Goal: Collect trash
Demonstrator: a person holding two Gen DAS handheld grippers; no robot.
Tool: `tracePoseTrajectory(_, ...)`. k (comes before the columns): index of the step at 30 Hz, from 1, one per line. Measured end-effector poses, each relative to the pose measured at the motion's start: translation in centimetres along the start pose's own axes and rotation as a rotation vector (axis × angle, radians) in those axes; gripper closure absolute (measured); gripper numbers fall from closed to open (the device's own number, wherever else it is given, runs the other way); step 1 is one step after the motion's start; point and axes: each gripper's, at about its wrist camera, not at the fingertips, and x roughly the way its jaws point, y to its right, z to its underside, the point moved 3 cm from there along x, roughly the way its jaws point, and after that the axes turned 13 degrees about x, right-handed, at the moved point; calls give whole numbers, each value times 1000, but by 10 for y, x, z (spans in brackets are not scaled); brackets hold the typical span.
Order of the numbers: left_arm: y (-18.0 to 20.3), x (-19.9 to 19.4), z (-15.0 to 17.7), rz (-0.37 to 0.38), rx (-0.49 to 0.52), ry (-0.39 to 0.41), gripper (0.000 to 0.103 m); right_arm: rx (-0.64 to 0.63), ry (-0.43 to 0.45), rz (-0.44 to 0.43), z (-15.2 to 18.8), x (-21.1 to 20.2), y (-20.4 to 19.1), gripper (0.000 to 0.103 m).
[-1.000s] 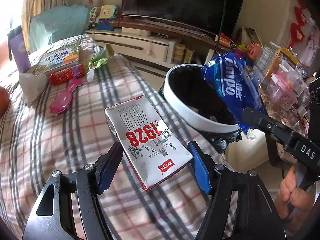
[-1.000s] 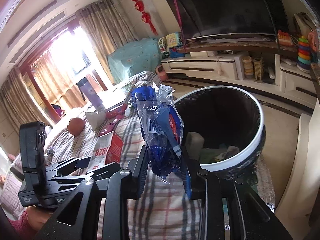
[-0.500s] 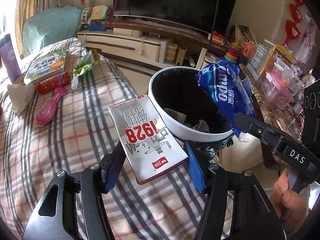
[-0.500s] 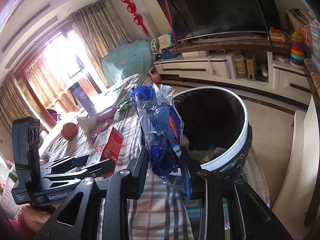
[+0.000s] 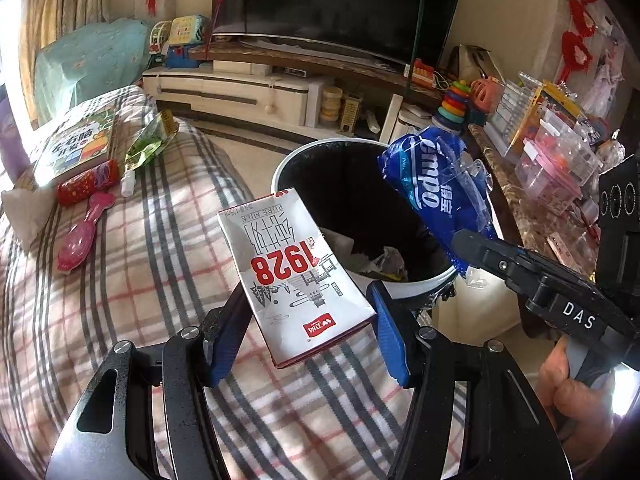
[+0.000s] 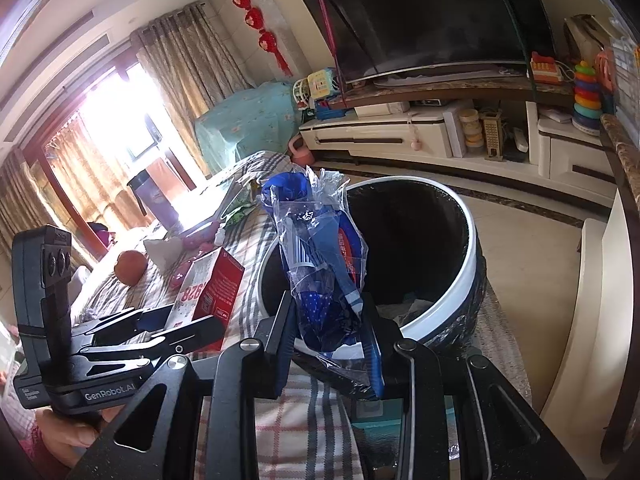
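My left gripper [image 5: 308, 332] is shut on a white and red "1928" milk carton [image 5: 296, 276] and holds it at the near rim of the trash bin [image 5: 420, 282], which is black inside with a white rim. The carton also shows in the right wrist view [image 6: 212, 284]. My right gripper [image 6: 330, 336] is shut on a crumpled blue tissue wrapper [image 6: 320, 264] and holds it over the near edge of the bin [image 6: 460, 280]. In the left wrist view the wrapper [image 5: 432, 192] hangs over the bin's right side. Paper scraps lie in the bin.
The plaid-covered table [image 5: 140, 280] holds a green wrapper [image 5: 148, 144], a red packet [image 5: 86, 182], a pink brush [image 5: 80, 236], a book [image 5: 76, 146] and an orange [image 6: 130, 266]. A TV stand [image 5: 248, 84] stands behind. A cluttered counter [image 5: 552, 184] is to the right.
Both grippers have moved toward the bin with their loads. The carton now reaches over the bin's near rim and the blue wrapper hangs farther over its opening.
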Motion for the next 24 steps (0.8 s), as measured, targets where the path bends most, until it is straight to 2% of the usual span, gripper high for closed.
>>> tracePoseTrajectory(24, 17, 23, -28, 15, 36, -15, 45, 12, 10, 39, -25, 2, 18, 73)
